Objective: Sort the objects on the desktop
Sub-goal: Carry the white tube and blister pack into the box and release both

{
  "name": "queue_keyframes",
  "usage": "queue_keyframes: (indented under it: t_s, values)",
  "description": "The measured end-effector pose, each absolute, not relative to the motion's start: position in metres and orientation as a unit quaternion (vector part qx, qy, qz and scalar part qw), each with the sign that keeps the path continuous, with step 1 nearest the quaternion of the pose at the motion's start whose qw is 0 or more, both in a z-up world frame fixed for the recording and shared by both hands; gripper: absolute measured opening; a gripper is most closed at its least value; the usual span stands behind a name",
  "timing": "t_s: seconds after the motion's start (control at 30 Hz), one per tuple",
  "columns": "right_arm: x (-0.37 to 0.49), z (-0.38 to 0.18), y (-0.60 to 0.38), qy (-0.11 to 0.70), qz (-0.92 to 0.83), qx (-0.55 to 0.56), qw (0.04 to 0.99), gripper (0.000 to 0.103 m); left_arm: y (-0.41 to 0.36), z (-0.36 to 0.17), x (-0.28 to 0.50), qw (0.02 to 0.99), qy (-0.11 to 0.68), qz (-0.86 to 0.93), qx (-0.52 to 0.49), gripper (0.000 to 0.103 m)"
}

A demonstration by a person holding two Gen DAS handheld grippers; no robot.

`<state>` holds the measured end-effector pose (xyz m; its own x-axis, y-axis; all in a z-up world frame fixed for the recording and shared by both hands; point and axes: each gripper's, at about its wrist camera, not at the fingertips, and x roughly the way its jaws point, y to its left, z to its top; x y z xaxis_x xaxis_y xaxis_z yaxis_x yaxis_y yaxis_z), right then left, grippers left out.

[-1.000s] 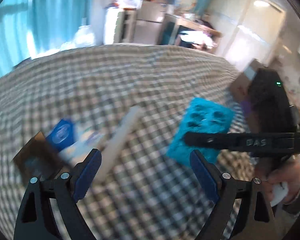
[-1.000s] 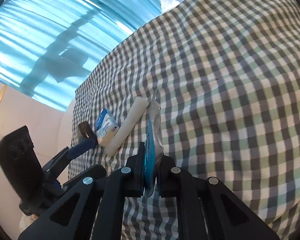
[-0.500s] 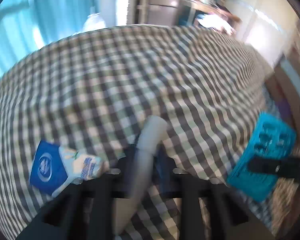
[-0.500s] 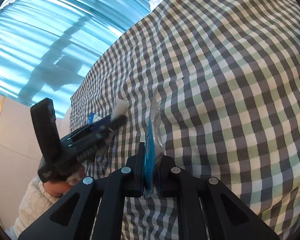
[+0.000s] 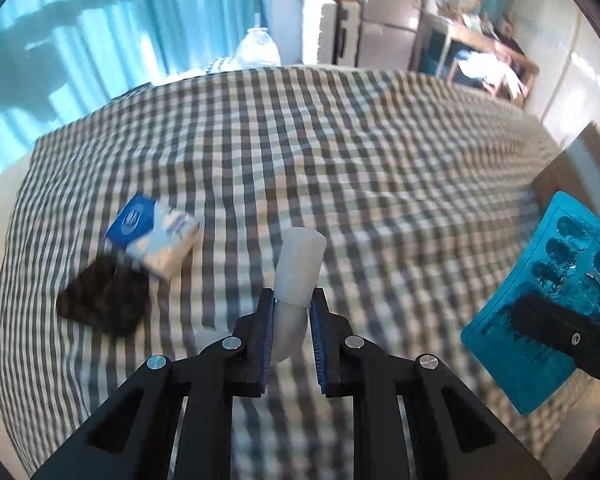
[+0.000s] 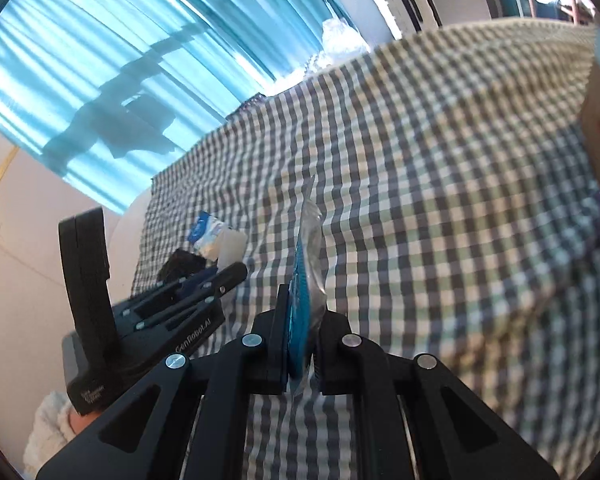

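1. A checked tablecloth (image 5: 360, 152) covers the whole table, its far edge running in front of bright blue curtains (image 5: 80, 40).
2. The left gripper (image 5: 291, 320) reaches forward over the cloth, angled down toward it, its blue-padded jaws pressed together on a white tube (image 5: 298, 276); the tube's far end juts up and away beyond the fingertips.
3. The right gripper (image 6: 302, 344) is held over the cloth with its jaws pinching a teal blister pack (image 6: 304, 276) edge-on, the pack standing upright between the fingers. In the left wrist view the same blister pack (image 5: 556, 304) shows its flat face and its pockets, tilted, at the right side of the table.
4. From the right wrist view, the left gripper (image 6: 236, 270) appears to the left, pointing toward the far left of the table, gripped by a hand in a white knitted sleeve (image 6: 52, 428).
5. A blue-and-white tissue pack (image 5: 156, 236) lies flat on the cloth, left of the tube.
6. A dark, blurred item (image 5: 104, 300) rests just beside the tissue pack, nearer the camera; what it is cannot be told.
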<state>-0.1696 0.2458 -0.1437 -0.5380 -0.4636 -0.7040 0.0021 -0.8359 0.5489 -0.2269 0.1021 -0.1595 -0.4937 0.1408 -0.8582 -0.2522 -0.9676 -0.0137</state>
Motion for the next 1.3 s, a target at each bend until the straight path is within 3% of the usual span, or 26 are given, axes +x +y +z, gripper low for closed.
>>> queue_keyframes:
  t_s: [0.2,0.47,0.8,1.07,1.3]
  values:
    - [-0.122,-0.101,0.257,-0.214,-0.866,0.432,0.132,0.009,0.085,-0.109,-0.171,0.119,0.008,0.879,-0.462,0.017]
    - [-0.063,-0.044,0.279,-0.216,-0.891,0.378,0.13,0.009,0.082,-0.024,-0.116,0.164,0.035,0.902,-0.397,0.017]
    - [-0.008,0.023,0.33,-0.191,-0.924,0.322,0.083,0.009,0.175,0.051,-0.066,0.278,0.04,0.895,-0.346,0.017]
    - [-0.004,0.039,0.416,-0.195,-0.931,0.308,0.008,0.009,0.275,0.075,-0.067,0.345,0.046,0.873,-0.342,0.017]
    - [-0.027,0.009,0.491,-0.199,-0.918,0.34,-0.044,0.009,0.36,0.041,-0.096,0.38,0.053,0.846,-0.369,0.017]
